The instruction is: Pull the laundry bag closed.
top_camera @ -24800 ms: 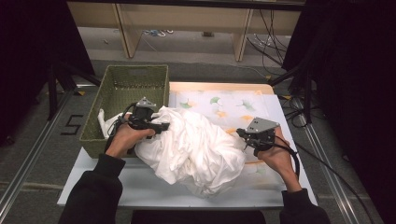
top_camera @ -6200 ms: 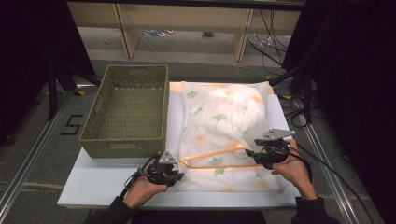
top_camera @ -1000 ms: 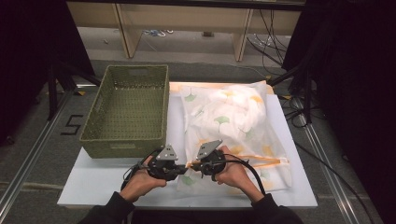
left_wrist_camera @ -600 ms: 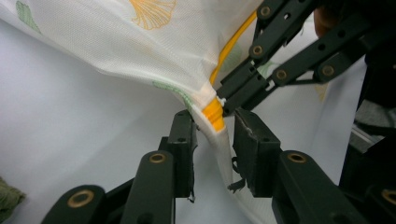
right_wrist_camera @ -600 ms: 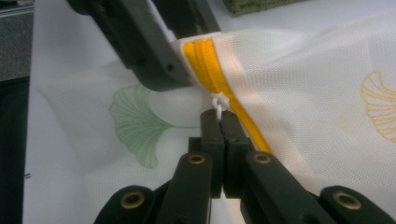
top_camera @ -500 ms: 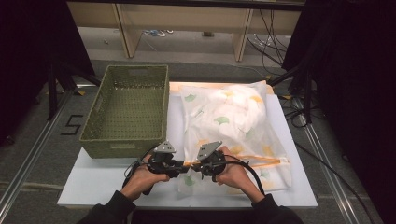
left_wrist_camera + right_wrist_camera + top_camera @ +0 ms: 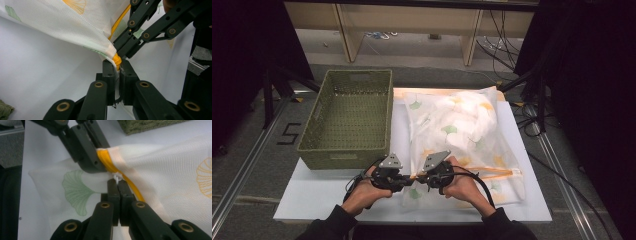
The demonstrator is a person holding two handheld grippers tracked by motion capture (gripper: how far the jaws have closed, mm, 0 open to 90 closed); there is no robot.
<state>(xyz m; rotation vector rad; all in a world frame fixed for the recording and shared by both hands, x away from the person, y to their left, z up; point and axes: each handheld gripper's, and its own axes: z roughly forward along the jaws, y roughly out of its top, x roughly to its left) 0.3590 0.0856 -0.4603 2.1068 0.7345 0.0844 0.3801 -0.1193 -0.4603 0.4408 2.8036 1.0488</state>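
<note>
At the white board's (image 7: 312, 200) near edge, the left gripper (image 7: 404, 181) and right gripper (image 7: 426, 179) meet, both clamped tight on the mesh laundry bag's (image 7: 462, 135) orange zipper (image 7: 116, 59), right of a green basket (image 7: 347, 117).

High view: fixed above person's side of worktop (image 7: 312, 210), facing forward and down, far enough to take in whole worktop, basket (image 7: 347, 117) left of mesh bag (image 7: 457, 135), floor beyond.

Left gripper view: rides on left tongs (image 7: 117, 65), looks along black jaws, very close to mesh bag's orange zip (image 7: 116, 60); right tongs (image 7: 122, 50) just behind zip.

Right gripper view: rides on right tongs (image 7: 117, 182), equally close, facing opposite side of same zip, basket corner beyond.

Shared: near-left corner of mesh bag, where both tongs meet.
</note>
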